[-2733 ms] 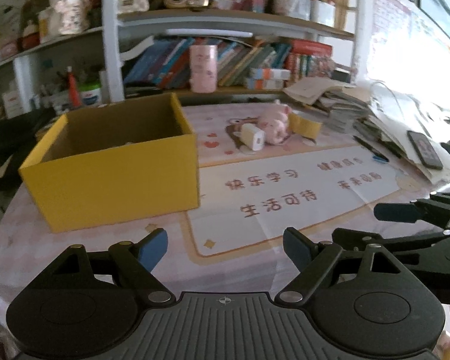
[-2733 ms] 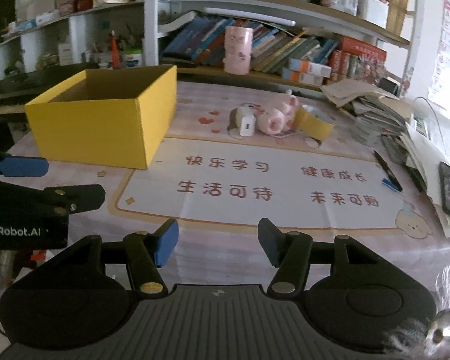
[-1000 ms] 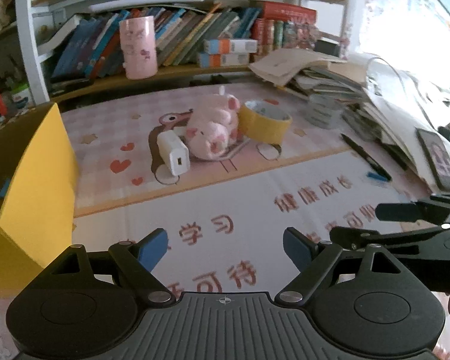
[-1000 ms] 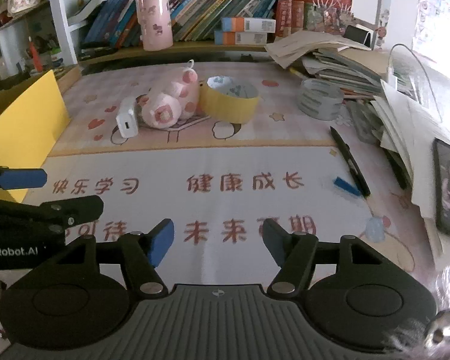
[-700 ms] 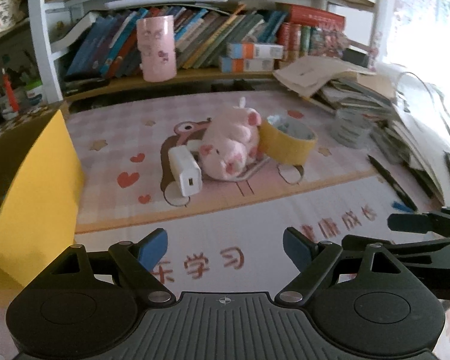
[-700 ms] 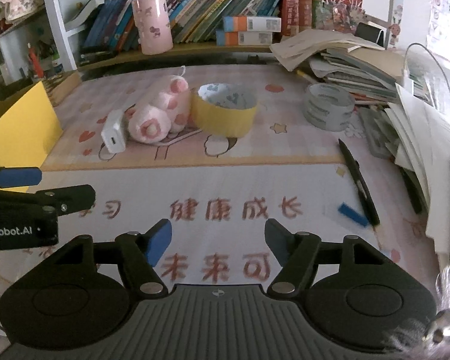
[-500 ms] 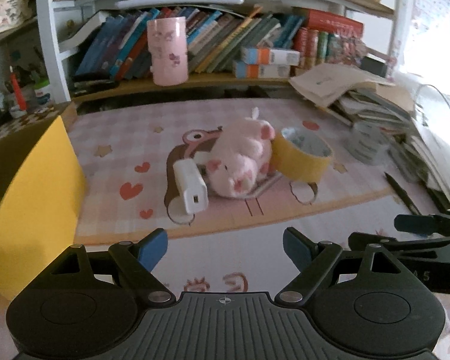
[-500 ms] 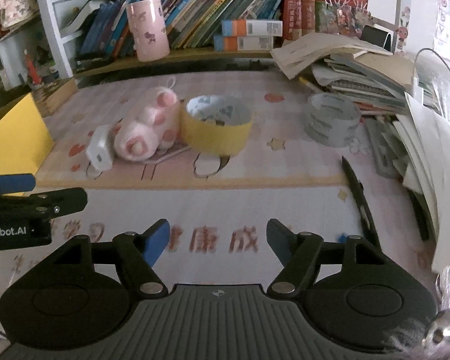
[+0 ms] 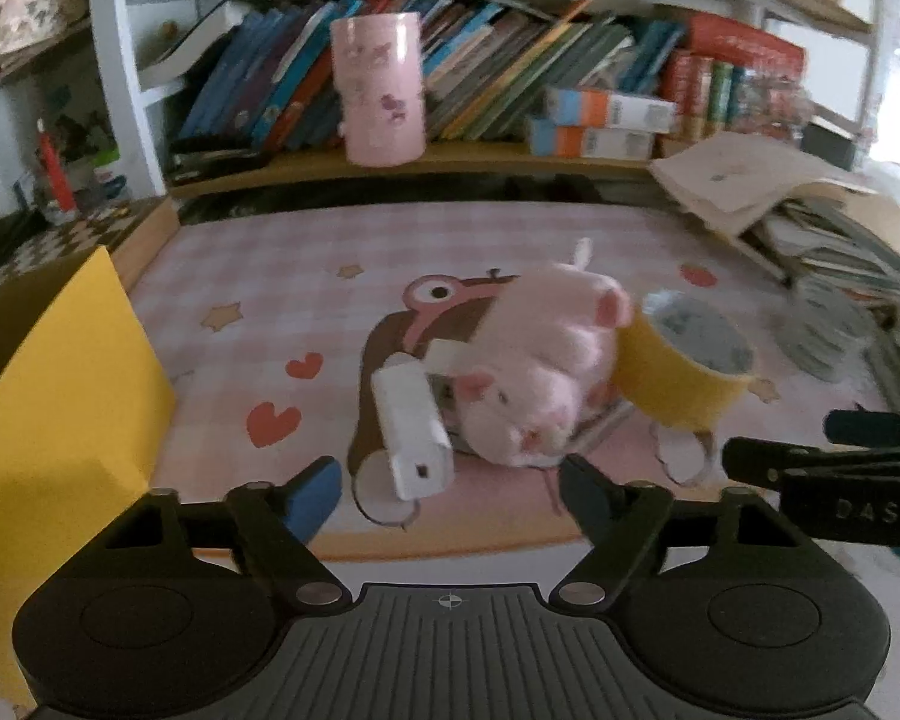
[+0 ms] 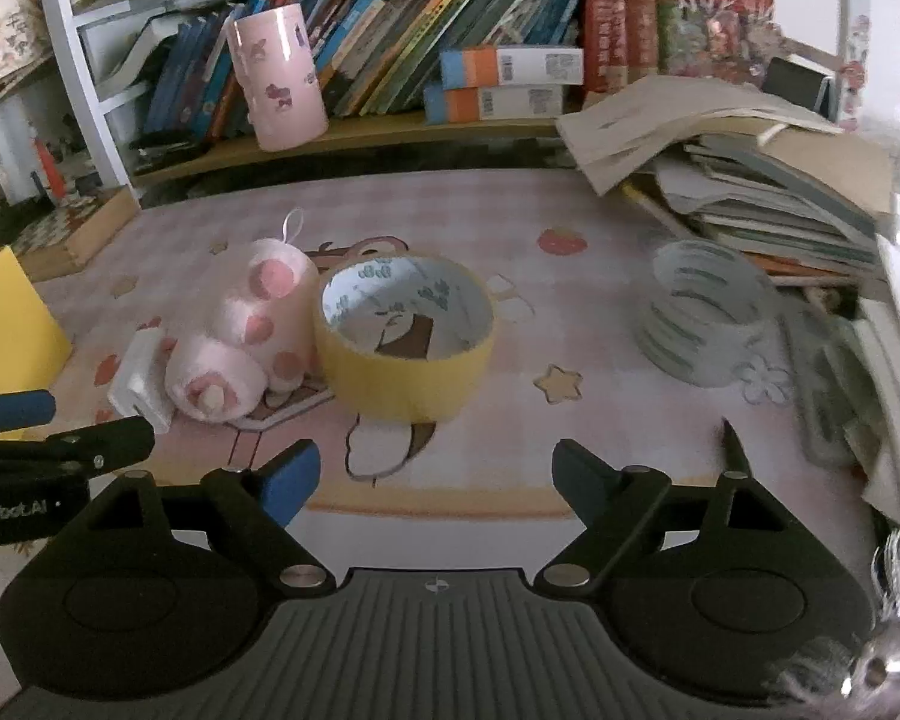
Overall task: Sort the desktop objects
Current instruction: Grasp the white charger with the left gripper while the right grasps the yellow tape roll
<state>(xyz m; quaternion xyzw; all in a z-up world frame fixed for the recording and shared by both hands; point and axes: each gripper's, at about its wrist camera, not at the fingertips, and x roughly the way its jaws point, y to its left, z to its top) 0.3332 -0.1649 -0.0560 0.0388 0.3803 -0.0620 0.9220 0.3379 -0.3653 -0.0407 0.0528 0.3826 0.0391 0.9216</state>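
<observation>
Low in the left wrist view, the left gripper point(image 9: 450, 489) now sits just short of the white charger point(image 9: 413, 433), which lies against the pink plush pig point(image 9: 534, 360) at mid-frame. A second ago this cluster was small and far up the frame; both hands have since travelled across the patterned mat point(image 9: 258, 324) toward it, and the yellow box point(image 9: 60, 396), earlier broad across the left wrist view, is now cut off at the left edge. The left gripper's jaws are closing a little, with nothing held; the charger's near end sits just above the gap between them.

At the bottom of the right wrist view, the right gripper point(image 10: 435, 480) is opening its jaws wider than a second ago and is empty. The yellow tape roll point(image 10: 405, 336) stands on its edge just above that gap, touching the pig on its left side. A grey-green tape roll point(image 10: 708, 324) sits well apart at the right, by the stack of papers point(image 10: 750, 180), and a black pen tip point(image 10: 732, 441) shows at the lower right.

My reading: the approach is nearly complete and the grasp comes next, the left hand set for the charger and the right widening for the broad tape roll. Nothing from this cluster is yet in the box, so the sorting of these items is only starting. Because the three things touch, pulling one may drag its neighbours.
</observation>
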